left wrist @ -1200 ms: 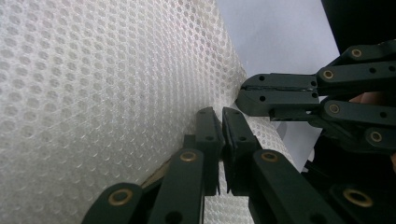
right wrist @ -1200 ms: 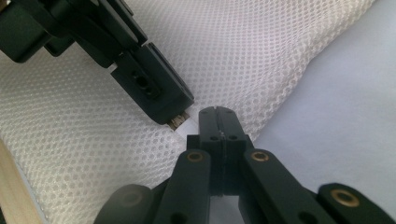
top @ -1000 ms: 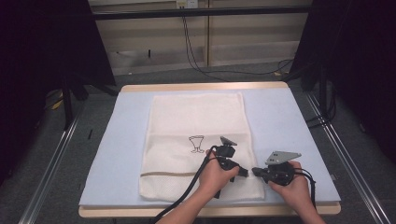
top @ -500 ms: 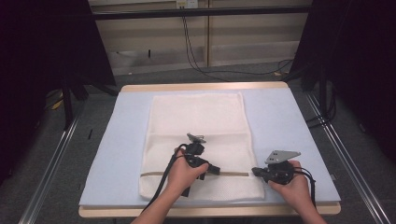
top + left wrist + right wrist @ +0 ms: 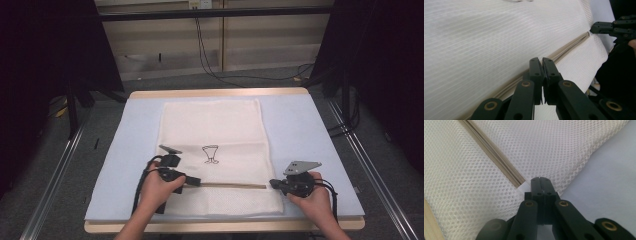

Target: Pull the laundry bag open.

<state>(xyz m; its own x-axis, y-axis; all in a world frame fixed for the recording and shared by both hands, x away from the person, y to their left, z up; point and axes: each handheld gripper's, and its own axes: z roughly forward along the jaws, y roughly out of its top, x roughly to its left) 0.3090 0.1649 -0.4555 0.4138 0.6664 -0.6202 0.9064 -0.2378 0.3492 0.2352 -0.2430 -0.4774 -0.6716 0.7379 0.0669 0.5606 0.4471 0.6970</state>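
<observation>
A cream mesh bag (image 5: pixel 212 150) lay flat on the pale blue table (image 5: pixel 300 130), its long axis running from the near edge toward the far edge, with a small goblet print (image 5: pixel 210 153) near its middle. A tan zipper (image 5: pixel 227 185) crossed the bag parallel to the near edge, so its line ran straight between the two hands. The right gripper (image 5: pixel 274 184) sat at the zipper's right end by the bag's right edge, jaws closed on the white fabric tab (image 5: pixel 525 187) there, pinning that end. The left gripper (image 5: pixel 196 181) lay on the zipper toward the bag's left edge, jaws closed; whether they pinched the slider could not be told, as the jaws hid it. The zipper stretched away from the left gripper toward the right one, so any further travel would likely follow that line. The bag's body looked finely ribbed and soft, while the strip nearest the table's near edge was open honeycomb mesh.
</observation>
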